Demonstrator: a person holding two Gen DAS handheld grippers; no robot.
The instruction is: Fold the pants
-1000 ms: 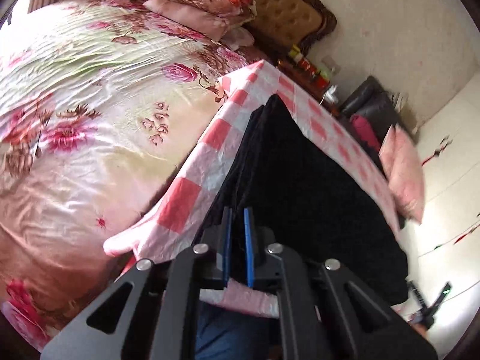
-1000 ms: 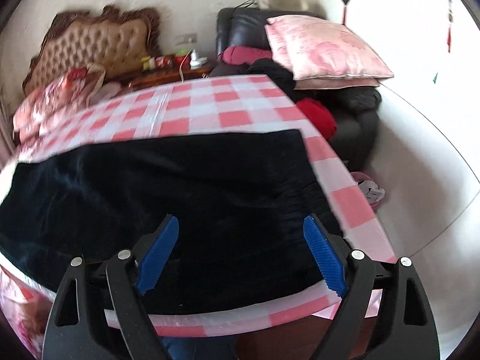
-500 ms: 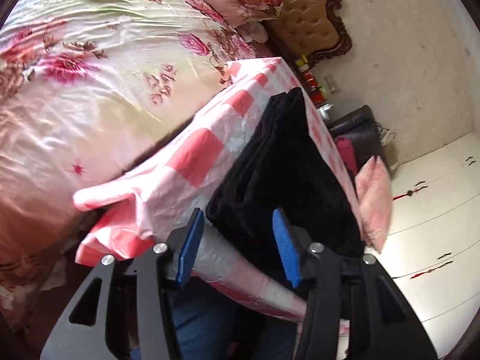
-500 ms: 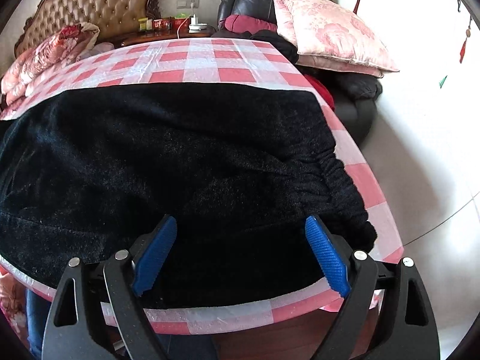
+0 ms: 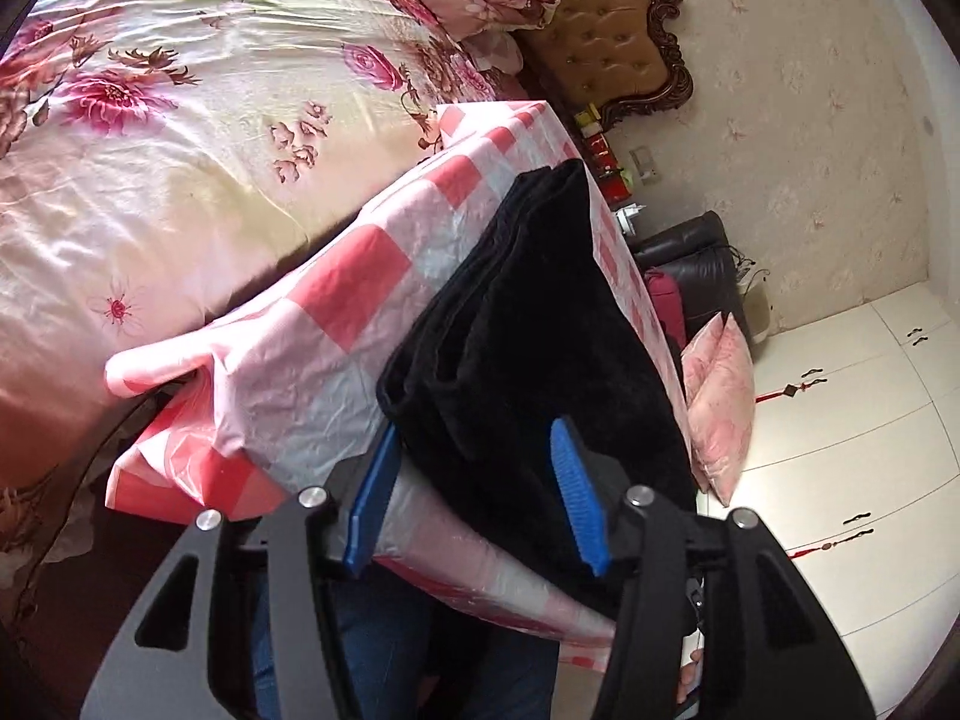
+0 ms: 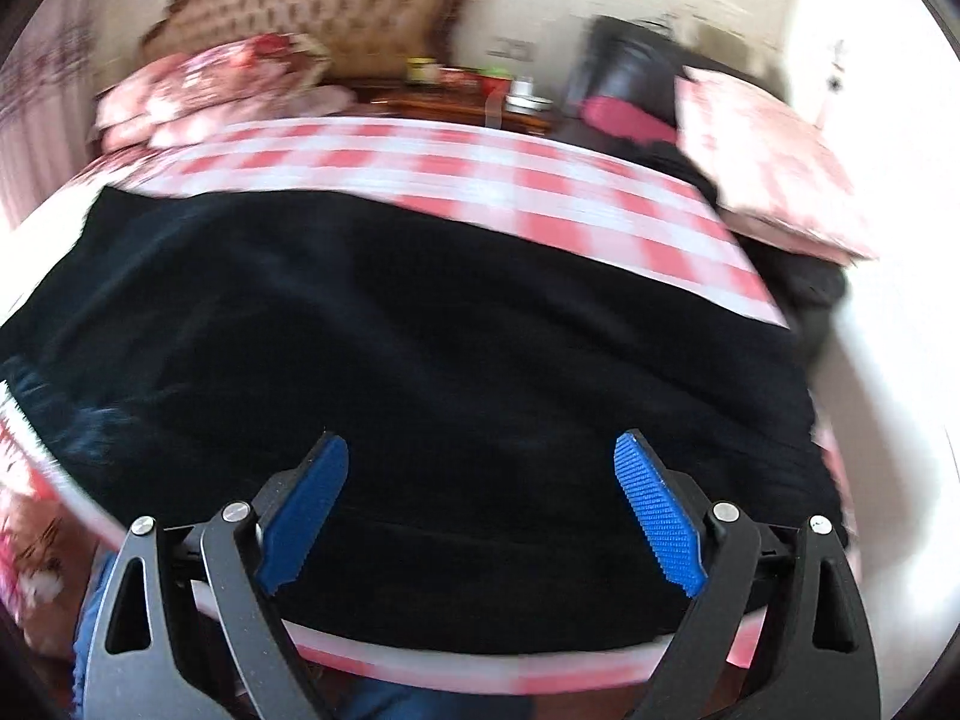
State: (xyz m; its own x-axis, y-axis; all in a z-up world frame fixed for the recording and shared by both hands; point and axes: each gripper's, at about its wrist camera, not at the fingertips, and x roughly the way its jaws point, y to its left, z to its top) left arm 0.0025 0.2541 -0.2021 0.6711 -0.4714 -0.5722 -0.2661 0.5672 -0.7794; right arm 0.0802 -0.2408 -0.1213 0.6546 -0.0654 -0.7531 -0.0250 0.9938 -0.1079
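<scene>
Pants [image 5: 540, 324]: folded, laid along tabletop [image 5: 336, 324] near edge; released by left gripper [image 5: 474, 495], fingers opening, cloth between them unpressed; right gripper [image 6: 480, 510] fingers wide, empty; fold judged set.

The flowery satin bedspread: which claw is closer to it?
Left. The left claw sits at the black pants' end beside the bedspread; the right claw is further along the pants, the bed off to its left.
</scene>
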